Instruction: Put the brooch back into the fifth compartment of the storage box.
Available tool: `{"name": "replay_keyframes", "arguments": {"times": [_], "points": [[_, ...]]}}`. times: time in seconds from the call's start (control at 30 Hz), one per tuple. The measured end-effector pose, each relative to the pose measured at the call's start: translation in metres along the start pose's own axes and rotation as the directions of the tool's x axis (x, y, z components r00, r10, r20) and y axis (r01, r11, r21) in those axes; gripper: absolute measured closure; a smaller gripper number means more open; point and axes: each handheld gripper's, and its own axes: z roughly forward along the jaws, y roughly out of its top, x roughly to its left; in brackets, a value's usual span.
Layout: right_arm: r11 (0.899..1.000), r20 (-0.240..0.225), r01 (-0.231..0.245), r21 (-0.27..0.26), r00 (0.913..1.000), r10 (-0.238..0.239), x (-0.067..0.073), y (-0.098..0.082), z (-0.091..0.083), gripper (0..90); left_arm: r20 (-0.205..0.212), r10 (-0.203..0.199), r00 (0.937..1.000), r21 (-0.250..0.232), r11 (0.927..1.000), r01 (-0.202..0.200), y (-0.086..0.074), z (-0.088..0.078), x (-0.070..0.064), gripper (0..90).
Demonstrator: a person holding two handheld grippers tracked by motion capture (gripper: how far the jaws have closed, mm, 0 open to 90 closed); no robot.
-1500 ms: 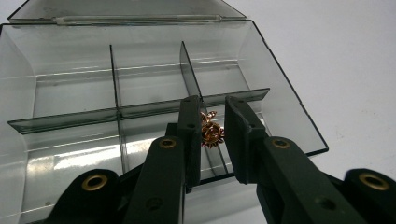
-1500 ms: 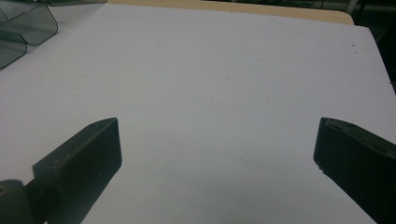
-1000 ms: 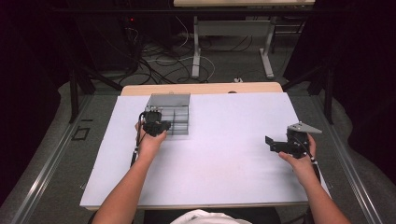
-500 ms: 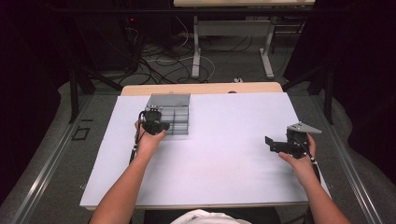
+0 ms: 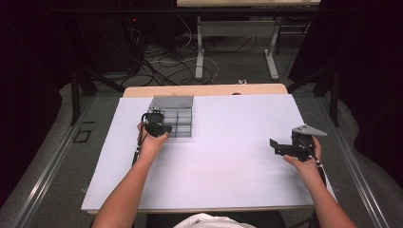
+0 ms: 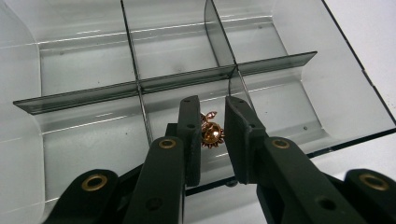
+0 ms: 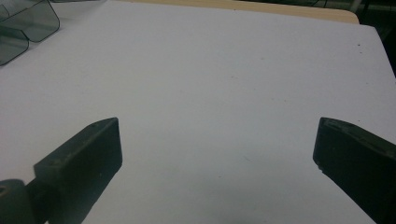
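So nearest the camera in the high view you've got the person's two forearms coming in from the bottom edge, over a white table (image 5: 223, 180).

The left gripper (image 6: 211, 135) is down at the near edge of a smoky clear plastic organizer box (image 6: 345, 107). In the left gripper view its jaws are pulled in narrow with a small coppery trinket (image 6: 211, 134) sitting right between them. It's gold-orange with little spiky bits, hard to say what exactly. The jaws look closed on it, the left one right against it; the right side is a closer call, but I'd call it a grip. The trinket sits over the near row of the box, in the middle compartment, just left of a thin divider (image 6: 219, 35) that runs away from the camera. A cross divider (image 6: 163, 83) splits near row from far row behind it.

The right gripper (image 5: 281, 146) is way over on the other side of the table, well apart from the box, held in the right hand (image 5: 304, 159). The right gripper view shows its jaws spread wide with just bare tabletop between them, and a corner of the box up in the top left.

Farther back, past the table's wooden far edge (image 5: 204, 90), there's a dark floor with a tangle of cables (image 5: 161, 64) and the legs of another desk (image 5: 237, 42).
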Motion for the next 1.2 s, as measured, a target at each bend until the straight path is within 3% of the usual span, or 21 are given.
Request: {"name": "replay_keyframes", "arguments": {"times": [0.4, 0.8, 1.2], "points": [[1.000, 0.001, 0.001, 0.004, 1.0000, -0.001, 0.000, 0.000, -0.001, 0.9, -0.002, -0.002, 1.0000, 0.000, 1.0000, 0.002, 0.000, 0.001, 0.001, 75.9], [1.000, -0.002, 0.001, 0.009, 1.0000, -0.001, 0.000, 0.000, -0.001, 0.9, 0.015, -0.014, 0.9998, -0.027, 0.9995, 0.015, 0.001, -0.004, 0.003, 63.7], [1.000, 0.003, 0.013, -0.001, 0.9999, -0.013, 0.000, 0.000, -0.001, 0.9, 0.035, 0.002, 0.9994, -0.067, 0.9977, 0.001, 0.002, -0.015, 0.001, 50.1]]}}
